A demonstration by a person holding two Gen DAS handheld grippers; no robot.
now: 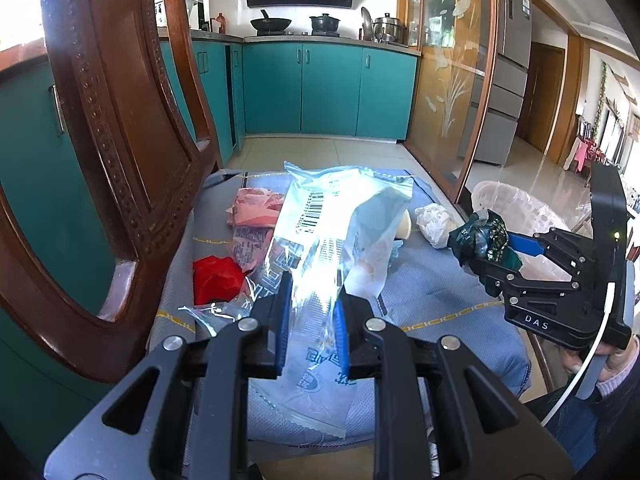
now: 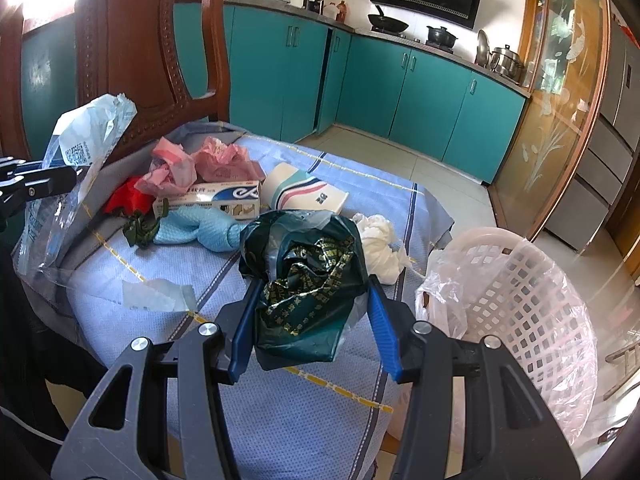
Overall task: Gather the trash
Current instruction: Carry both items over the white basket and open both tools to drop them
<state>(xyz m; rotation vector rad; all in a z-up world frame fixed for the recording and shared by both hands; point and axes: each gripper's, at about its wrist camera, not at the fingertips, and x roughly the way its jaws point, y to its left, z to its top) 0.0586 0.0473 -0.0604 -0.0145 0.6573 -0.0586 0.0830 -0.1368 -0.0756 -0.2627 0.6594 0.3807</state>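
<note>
My left gripper is shut on a clear plastic bag with a barcode and holds it up over the blue cushion; the bag also shows in the right wrist view. My right gripper is shut on a crumpled dark green bag above the cushion, left of the white lattice basket. In the left wrist view the right gripper and its green bag are at right.
On the cushion lie pink wrappers, a red scrap, a small carton, a striped pack, a light blue cloth, white tissue and a paper scrap. The wooden chair back stands left.
</note>
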